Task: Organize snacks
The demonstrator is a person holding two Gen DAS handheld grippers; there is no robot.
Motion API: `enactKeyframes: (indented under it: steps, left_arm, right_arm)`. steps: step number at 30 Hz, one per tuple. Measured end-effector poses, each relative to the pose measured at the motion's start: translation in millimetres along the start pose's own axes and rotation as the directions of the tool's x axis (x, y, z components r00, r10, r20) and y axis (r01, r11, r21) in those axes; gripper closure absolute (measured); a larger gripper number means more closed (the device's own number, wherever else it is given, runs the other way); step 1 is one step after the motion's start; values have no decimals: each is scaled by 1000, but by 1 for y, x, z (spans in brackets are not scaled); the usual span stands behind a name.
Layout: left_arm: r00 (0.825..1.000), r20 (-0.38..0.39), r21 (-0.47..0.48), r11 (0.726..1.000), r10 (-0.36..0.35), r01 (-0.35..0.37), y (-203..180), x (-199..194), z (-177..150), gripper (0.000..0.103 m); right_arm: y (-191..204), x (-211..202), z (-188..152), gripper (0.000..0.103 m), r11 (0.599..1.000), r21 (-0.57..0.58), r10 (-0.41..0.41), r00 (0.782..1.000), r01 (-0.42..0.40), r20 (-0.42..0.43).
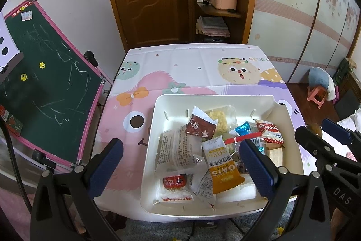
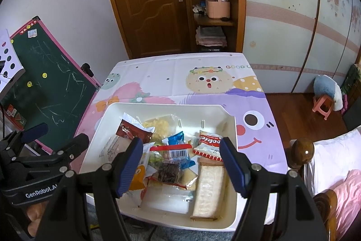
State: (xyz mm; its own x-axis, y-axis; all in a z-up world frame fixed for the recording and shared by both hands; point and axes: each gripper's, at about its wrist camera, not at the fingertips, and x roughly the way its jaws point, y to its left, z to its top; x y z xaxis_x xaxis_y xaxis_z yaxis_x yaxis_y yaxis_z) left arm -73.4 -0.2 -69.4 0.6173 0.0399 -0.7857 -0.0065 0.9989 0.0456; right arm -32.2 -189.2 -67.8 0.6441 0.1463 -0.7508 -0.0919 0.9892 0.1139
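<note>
loose packets, crowded bin: where a grab could slip

we hold our left gripper (image 1: 180,164) and right gripper (image 2: 180,162) above the near side of the white bin (image 1: 214,98), both with jaws spread wide and nothing between the pads. the bin sits on the cartoon tablecloth (image 1: 180,64), close to the table's near edge, and every snack we can see lies inside it.

the risks, as we judge them: the packets overlap in a heap, so closing on one may pinch a neighbour's corner and drag two out together. the wrappers look glossy and slack, so a shallow bite on an edge could slide off. the bin looks light, and a hard push downward near its front lip might tip or shove it toward the table edge. our two grippers also stand near each other and could bump.

the snacks are mixed: an orange oat packet (image 1: 225,173), a dark red sachet (image 1: 199,124), a red-and-white cookie pack (image 2: 208,146), a long pale wafer bar (image 2: 208,189), and a blue-wrapped sweet (image 2: 176,138).
</note>
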Motion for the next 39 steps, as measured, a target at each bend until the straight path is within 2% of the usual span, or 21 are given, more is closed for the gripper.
enactKeyframes:
  steps: [39]
  left_arm:
    - [1000, -20, 2, 1000, -3, 3, -2, 0, -7, 1]
  right_arm:
    - [3, 2, -1, 32, 1000, 4, 2, 1000, -2, -6]
